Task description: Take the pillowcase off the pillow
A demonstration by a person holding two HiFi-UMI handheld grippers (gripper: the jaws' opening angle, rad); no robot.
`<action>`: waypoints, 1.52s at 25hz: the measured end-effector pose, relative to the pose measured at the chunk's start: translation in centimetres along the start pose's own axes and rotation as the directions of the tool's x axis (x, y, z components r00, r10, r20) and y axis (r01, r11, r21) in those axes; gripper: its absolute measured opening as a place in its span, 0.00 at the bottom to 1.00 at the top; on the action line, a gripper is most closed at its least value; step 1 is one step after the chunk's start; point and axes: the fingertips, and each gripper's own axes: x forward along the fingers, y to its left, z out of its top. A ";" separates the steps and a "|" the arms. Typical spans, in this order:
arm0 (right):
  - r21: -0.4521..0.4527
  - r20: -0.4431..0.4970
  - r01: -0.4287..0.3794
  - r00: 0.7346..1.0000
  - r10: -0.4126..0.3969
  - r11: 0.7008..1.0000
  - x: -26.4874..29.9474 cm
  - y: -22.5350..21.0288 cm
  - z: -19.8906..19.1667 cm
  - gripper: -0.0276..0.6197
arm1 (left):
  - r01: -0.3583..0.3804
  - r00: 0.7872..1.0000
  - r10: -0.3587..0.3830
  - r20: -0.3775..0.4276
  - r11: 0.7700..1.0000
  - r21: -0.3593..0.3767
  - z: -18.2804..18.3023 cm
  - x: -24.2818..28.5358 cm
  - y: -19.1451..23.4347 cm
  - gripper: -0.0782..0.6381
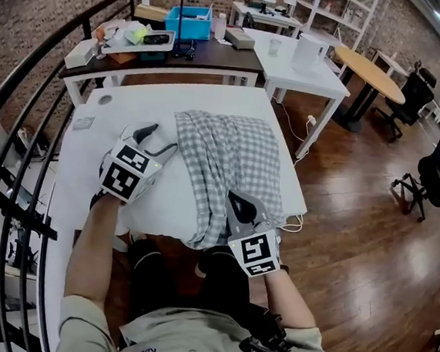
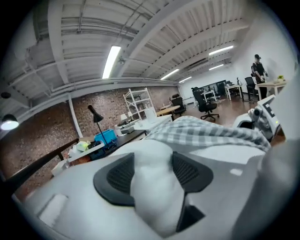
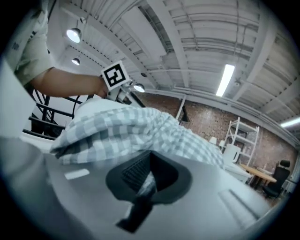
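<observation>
Here in the head view, the pillowcase (image 1: 229,157) is a grey-and-white checked cloth lying on the white table (image 1: 75,157) in front of you. It is spread broad at its far end and gathered narrow at the near edge, so its long axis runs from the far side toward you. The white pillow (image 1: 167,197) shows bare along the case's left side, though its outline is hard to tell from the white tabletop. Your left gripper (image 1: 152,140) sits on that bare pillow and points away from you, while your right gripper (image 1: 237,204) is at the narrow near end of the case. In the left gripper view, your jaws stand wide apart with a soft white bulge of pillow (image 2: 154,187) filling the gap between the pads, and the checked case (image 2: 206,133) lies rumpled beyond it, stretching off to the right. In the right gripper view, your jaws are closed together on a thin fold of the checked cloth, pinched between the dark pads (image 3: 136,171), and the rest of the case (image 3: 126,129) is heaped just ahead of them, with your other arm beyond it
</observation>
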 end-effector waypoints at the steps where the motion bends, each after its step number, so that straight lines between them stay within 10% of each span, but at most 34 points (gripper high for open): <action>1: 0.017 0.004 -0.021 1.000 0.021 1.000 -0.3 -0.2 0.3 0.05 | -0.001 1.000 0.001 0.002 1.000 -0.016 -0.8 0.3 -0.4 0.45; 10: 0.181 0.212 -0.007 0.977 -0.032 0.983 0.5 -9.7 12.0 0.16 | -0.111 0.979 0.102 0.174 0.993 0.040 -2.2 -1.9 -4.0 0.16; 17: 0.208 -0.074 -0.108 0.989 0.125 0.972 12.4 -9.5 11.4 0.37 | -0.154 0.952 0.136 0.275 0.987 0.046 -2.8 -3.5 -5.6 0.14; 21: 0.094 -0.313 -0.141 0.936 0.163 0.986 15.6 -7.7 7.5 0.24 | -0.182 0.934 0.159 0.319 0.982 0.043 -3.1 -4.1 -5.6 0.13; 23: 0.011 -0.332 -0.108 0.937 0.105 0.994 15.6 -7.7 7.2 0.10 | -0.193 0.925 0.166 0.341 0.980 0.046 -2.9 -4.6 -5.4 0.13; 29: -0.123 -0.275 0.117 0.950 -0.147 0.985 13.6 -14.1 8.9 0.08 | -0.238 0.868 0.194 0.457 0.970 0.040 1.4 -8.8 -3.9 0.13; 38: -0.152 -0.316 0.379 0.857 -0.408 0.913 10.7 -25.0 5.3 0.08 | -0.177 0.816 0.225 0.533 0.974 -0.140 3.8 -12.5 -1.8 0.12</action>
